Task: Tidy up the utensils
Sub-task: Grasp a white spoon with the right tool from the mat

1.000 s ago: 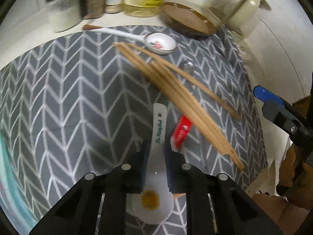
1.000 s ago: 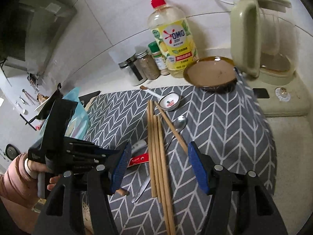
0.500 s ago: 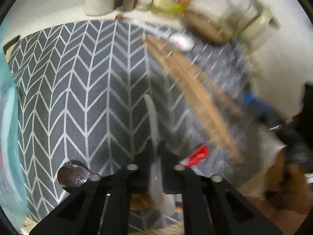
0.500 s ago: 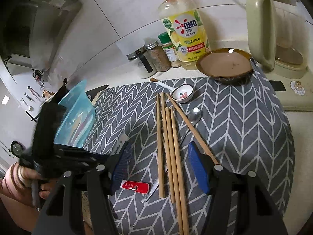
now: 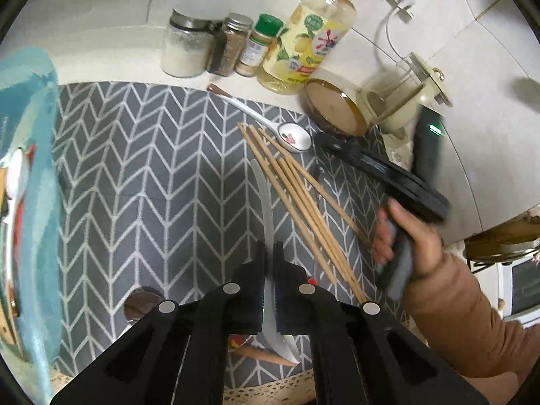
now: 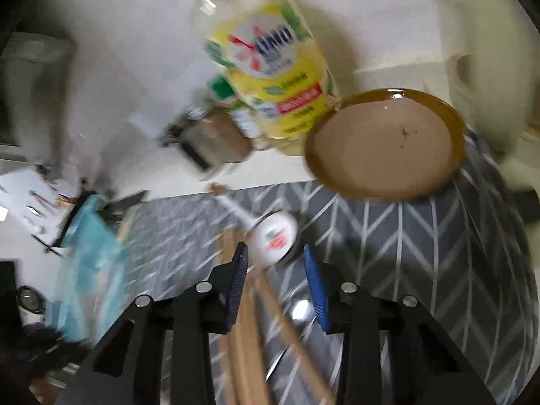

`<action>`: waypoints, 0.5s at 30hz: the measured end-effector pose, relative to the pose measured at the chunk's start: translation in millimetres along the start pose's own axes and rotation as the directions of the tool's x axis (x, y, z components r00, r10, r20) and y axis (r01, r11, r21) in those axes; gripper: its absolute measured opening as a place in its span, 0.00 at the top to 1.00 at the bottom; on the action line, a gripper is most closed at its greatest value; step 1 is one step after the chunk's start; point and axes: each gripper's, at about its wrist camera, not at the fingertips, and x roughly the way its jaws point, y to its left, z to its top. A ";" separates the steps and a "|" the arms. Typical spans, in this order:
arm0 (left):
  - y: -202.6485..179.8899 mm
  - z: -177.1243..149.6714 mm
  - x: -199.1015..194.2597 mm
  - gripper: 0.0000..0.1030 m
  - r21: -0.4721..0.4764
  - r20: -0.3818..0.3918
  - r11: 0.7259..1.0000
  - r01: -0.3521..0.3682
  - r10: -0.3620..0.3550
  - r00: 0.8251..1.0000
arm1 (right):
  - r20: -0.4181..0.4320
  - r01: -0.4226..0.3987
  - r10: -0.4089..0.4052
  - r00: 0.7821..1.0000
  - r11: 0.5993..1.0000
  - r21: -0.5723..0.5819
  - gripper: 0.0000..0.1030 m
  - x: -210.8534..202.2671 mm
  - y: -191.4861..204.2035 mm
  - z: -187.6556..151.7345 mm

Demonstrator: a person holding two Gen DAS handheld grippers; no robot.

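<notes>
Left tool [image 5: 269, 256], frame centre, clamps a white ceramic spoon [image 5: 266, 219] edge-on; right tool [image 6: 275, 256], spread wide, frames a second white spoon [image 6: 275, 238] beside the chopsticks [image 6: 249, 324].

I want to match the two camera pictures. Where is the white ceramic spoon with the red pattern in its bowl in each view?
Left wrist: the patterned spoon lies upper centre on the grey mat, at the far ends of the chopsticks.
Right wrist: the spoon, blurred, lies centre, just beyond the open right gripper.
Shared landmark: the brown plate.
</notes>
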 end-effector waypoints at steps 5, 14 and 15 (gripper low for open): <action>3.2 -2.4 -16.7 0.95 -0.024 0.032 1.000 -0.007 0.008 0.999 | -0.036 0.127 -0.136 0.990 0.974 -0.187 0.83 34.6 21.9 6.4; 19.9 4.2 -72.3 0.95 -0.063 0.138 0.998 -0.013 0.022 0.990 | 0.035 -0.009 0.014 0.999 0.989 -0.149 0.92 -8.6 20.5 -6.8; 22.8 4.8 -79.7 0.95 -0.067 0.152 0.998 -0.016 0.026 0.988 | 0.054 -0.042 0.048 0.997 0.994 -0.104 0.92 -17.9 16.4 -9.0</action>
